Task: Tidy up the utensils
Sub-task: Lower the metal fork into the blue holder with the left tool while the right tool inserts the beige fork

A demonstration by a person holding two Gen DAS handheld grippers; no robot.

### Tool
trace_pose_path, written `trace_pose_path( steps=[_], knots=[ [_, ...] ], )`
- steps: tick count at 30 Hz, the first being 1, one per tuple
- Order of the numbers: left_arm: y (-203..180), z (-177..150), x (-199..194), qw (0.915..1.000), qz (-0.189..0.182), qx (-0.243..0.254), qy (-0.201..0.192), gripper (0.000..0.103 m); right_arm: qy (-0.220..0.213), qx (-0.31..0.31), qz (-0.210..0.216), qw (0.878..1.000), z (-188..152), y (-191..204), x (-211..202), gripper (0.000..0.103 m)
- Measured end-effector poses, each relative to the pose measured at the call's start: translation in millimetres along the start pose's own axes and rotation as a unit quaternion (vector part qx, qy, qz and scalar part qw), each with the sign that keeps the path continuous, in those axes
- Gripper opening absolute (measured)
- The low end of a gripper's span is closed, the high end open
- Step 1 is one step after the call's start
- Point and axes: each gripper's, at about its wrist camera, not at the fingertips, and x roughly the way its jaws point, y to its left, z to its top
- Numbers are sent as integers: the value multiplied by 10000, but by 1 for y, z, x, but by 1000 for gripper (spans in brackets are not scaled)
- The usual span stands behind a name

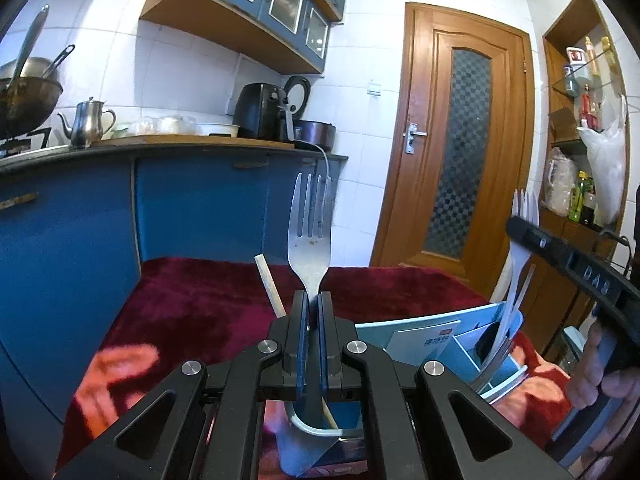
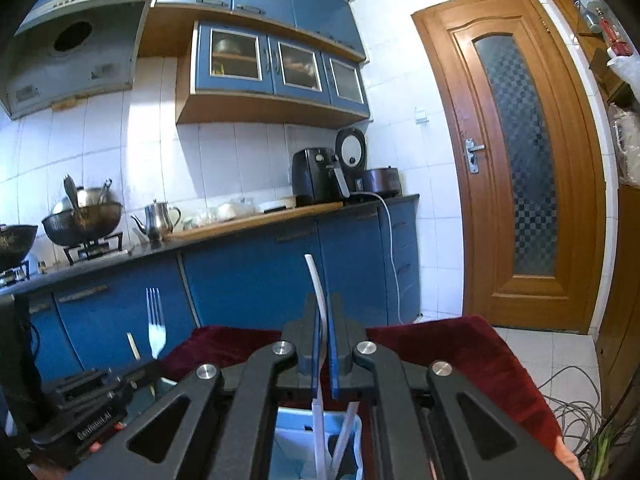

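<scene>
- 2 utensils are in hand, neither yet put away: the left gripper (image 1: pixel 314 312) has its jaws clamped on the neck of a metal fork (image 1: pixel 310 232), tines up, above the red cloth (image 1: pixel 192 308).
- 1 wooden stick (image 1: pixel 269 284) stands just beside that fork; whether the jaws hold it too I cannot tell.
- The right gripper (image 2: pixel 323 332) is closed on a white plastic utensil (image 2: pixel 316 284), seen edge-on.
- Several pieces already stand in the pale blue holder (image 1: pixel 502 320), to the right on the cloth.
- Remaining, by my judgement: dropping both held utensils into the holder's compartments.
</scene>
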Motion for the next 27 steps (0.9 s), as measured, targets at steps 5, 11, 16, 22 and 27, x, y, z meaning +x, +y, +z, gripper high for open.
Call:
trace_pose_path(
  steps=[5, 11, 16, 22, 27],
  knots=[
    [1, -1, 3, 10000, 33, 15, -41, 5, 158, -96, -56, 9998, -10, -1, 7, 5],
    [6, -2, -1, 9997, -73, -206, -52, 5, 209, -86, -9, 9997, -8, -3, 2, 6],
    [11, -2, -4, 9988, -274, -404, 59, 5, 234, -226, 138, 9994, -6, 3, 0, 7],
    [9, -2, -8, 9983, -325, -448, 182, 13, 324, -245, 331, 9986, -4, 9, -1, 24],
    [9, -1, -19, 9979, -336, -512, 206, 18, 344, -124, 430, 9984, -3, 8, -6, 28]
  ],
)
